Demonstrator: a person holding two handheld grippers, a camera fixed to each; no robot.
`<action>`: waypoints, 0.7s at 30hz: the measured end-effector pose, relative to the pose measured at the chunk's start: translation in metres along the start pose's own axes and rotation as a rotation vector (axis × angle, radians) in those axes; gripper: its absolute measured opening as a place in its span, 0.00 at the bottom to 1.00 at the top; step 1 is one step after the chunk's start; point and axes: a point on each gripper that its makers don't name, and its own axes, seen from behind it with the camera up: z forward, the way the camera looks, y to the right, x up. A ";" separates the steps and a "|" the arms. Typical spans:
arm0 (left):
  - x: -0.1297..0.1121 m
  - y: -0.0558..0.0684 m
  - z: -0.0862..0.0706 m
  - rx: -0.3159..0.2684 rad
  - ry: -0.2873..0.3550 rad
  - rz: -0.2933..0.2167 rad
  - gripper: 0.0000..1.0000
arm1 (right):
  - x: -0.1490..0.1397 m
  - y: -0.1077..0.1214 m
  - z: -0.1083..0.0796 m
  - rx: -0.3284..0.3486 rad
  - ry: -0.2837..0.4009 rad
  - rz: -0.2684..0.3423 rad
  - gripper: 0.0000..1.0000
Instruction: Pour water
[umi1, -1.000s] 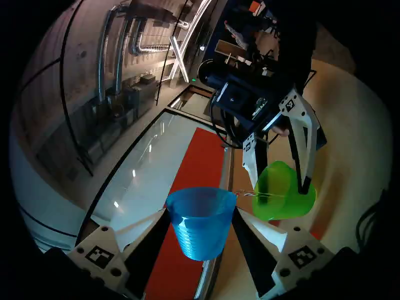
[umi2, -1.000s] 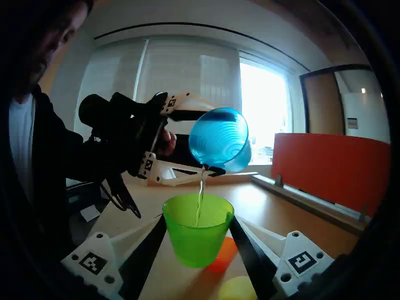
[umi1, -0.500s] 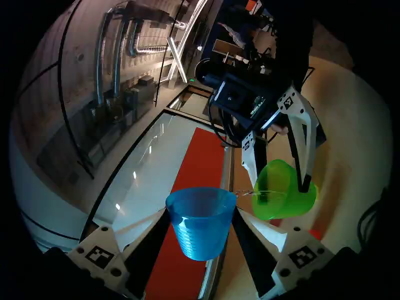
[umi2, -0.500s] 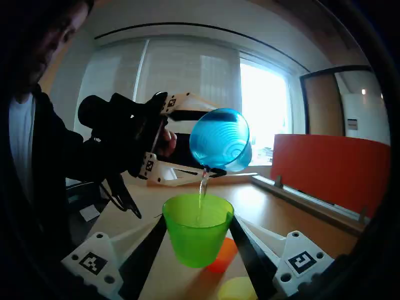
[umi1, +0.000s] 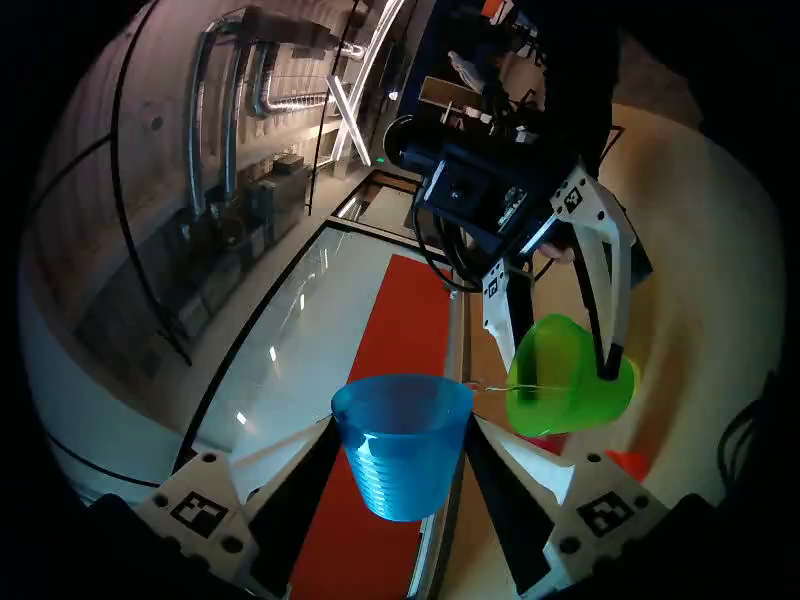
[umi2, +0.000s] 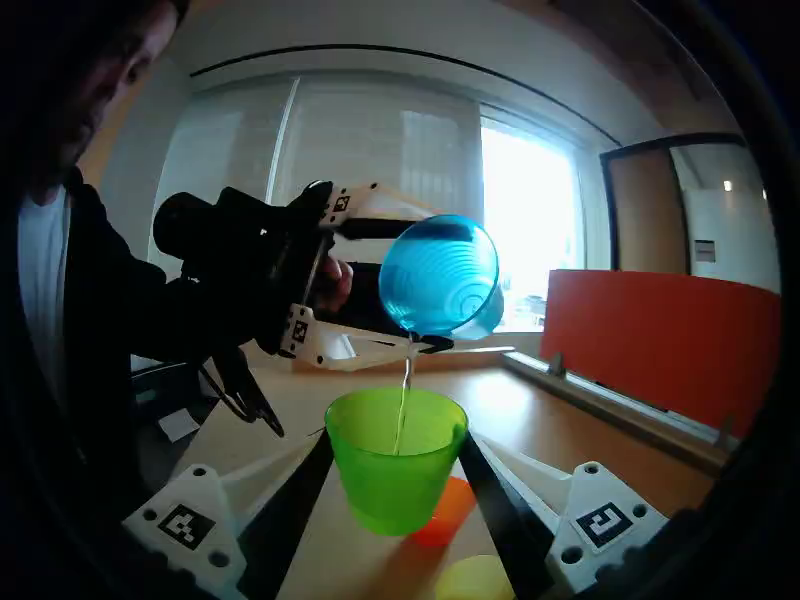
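My left gripper (umi1: 405, 445) is shut on a blue ribbed cup (umi1: 402, 445), tipped over on its side. In the right gripper view that blue cup (umi2: 440, 275) hangs above a green cup (umi2: 396, 458), and a thin stream of water (umi2: 402, 400) falls from its rim into the green cup. My right gripper (umi2: 396, 470) is shut on the green cup, which stands upright above the wooden table (umi2: 560, 425). In the left gripper view the green cup (umi1: 568, 375) sits between the right gripper's white fingers (umi1: 610, 280), just right of the blue cup's rim.
A person in a dark sleeve (umi2: 110, 310) stands at the left and holds both grippers. An orange cup (umi2: 450, 510) and a yellow cup (umi2: 475, 578) sit on the table below the green cup. A red partition (umi2: 660, 340) runs along the table's right edge.
The blue cup and the green cup have hardly moved. The water keeps running; the stream looks thinner now than a second ago.
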 end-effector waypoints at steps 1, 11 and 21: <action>0.001 0.000 0.000 0.000 0.001 0.002 0.84 | 0.000 0.000 0.000 0.000 0.000 0.000 0.90; 0.002 -0.001 0.002 -0.001 -0.002 0.023 0.84 | 0.001 0.001 -0.002 -0.003 0.002 -0.001 0.90; 0.003 0.000 0.002 -0.003 -0.004 0.035 0.85 | 0.002 0.002 -0.003 -0.005 0.009 -0.001 0.90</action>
